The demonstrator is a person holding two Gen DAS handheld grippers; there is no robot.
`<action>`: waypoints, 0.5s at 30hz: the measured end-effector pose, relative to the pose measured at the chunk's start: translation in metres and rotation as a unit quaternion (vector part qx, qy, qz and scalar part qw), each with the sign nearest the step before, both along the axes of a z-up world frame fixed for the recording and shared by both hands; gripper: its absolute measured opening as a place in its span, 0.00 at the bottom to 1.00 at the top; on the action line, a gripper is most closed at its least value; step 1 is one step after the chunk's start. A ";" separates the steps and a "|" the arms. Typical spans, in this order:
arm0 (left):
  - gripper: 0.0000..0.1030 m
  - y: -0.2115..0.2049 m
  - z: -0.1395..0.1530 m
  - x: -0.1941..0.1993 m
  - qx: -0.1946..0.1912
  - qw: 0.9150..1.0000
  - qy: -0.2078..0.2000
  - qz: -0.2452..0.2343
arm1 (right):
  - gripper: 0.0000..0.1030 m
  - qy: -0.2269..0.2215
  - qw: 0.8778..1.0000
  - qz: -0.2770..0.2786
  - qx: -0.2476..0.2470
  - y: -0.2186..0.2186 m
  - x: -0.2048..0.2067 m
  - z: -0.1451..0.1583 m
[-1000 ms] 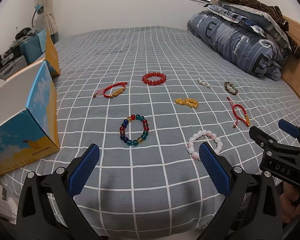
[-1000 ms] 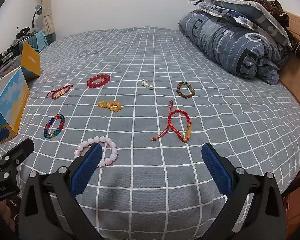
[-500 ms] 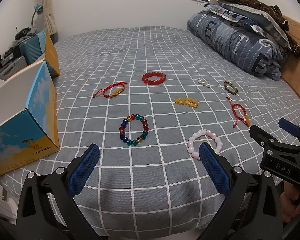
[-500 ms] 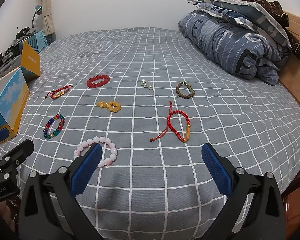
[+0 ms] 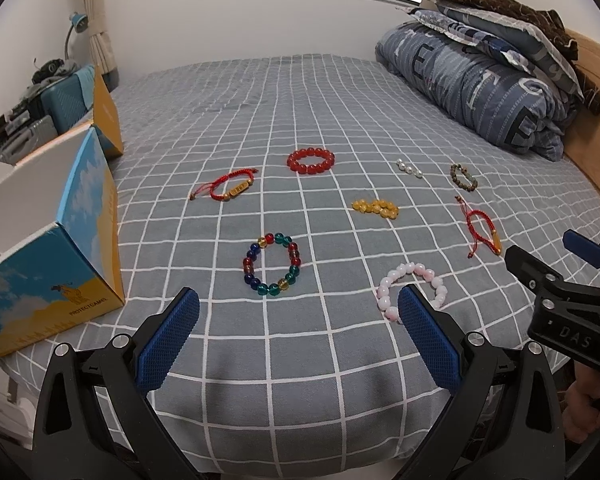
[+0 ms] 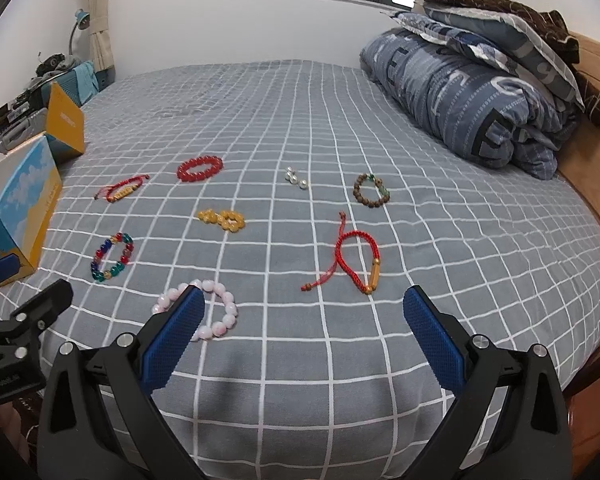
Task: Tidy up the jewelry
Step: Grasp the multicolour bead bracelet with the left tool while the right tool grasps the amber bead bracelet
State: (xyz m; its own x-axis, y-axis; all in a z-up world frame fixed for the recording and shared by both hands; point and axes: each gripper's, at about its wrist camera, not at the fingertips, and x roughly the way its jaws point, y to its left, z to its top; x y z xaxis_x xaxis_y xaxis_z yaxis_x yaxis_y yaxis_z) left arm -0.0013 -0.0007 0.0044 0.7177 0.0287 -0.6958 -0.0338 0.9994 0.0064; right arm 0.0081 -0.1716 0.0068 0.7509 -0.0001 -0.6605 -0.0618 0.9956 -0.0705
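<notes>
Both grippers hung over the near edge of the bed [image 5: 300,92], which had a grey cover with white squares. The left gripper [image 5: 298,340] had its blue pads spread wide and held nothing. The right gripper [image 6: 304,340] was spread wide too, with nothing between its pads.

The jewelry lay in a loose bunch on the cover, each piece apart from the others. In the left wrist view, the bracelet of many-colored beads [image 5: 271,264] sat in the middle. The pink bead bracelet [image 5: 412,286] lay at about 3 o'clock from it, just behind the left gripper's right pad. The red bead bracelet [image 5: 311,161] lay at 12 o'clock. The red string bracelet with a gold bar [image 5: 230,188] lay at 11 o'clock. The yellow beads [image 5: 376,209] lay at 2 o'clock, with the small pearls [image 5: 409,168] and the brown bead bracelet [image 5: 463,177] farther that way. Another red cord bracelet [image 5: 482,228] lay at 3 o'clock, past the pink one.

An open blue and yellow box [image 5: 56,248] stood at 9 o'clock, on the bed's left edge.
</notes>
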 end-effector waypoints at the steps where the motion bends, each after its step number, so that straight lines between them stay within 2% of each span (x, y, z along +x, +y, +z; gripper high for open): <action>1: 0.94 0.001 0.002 0.000 -0.001 1.000 -0.001 0.003 | 0.93 -0.004 1.000 0.002 -0.001 0.002 -0.001 0.005; 7: 0.94 0.007 0.021 0.012 0.004 1.000 -0.007 0.011 | 0.93 -0.004 1.000 0.023 0.001 0.014 0.009 0.028; 15: 0.95 0.016 0.032 0.046 0.009 1.000 0.019 0.019 | 0.93 0.020 0.998 0.058 0.000 0.045 0.061 0.047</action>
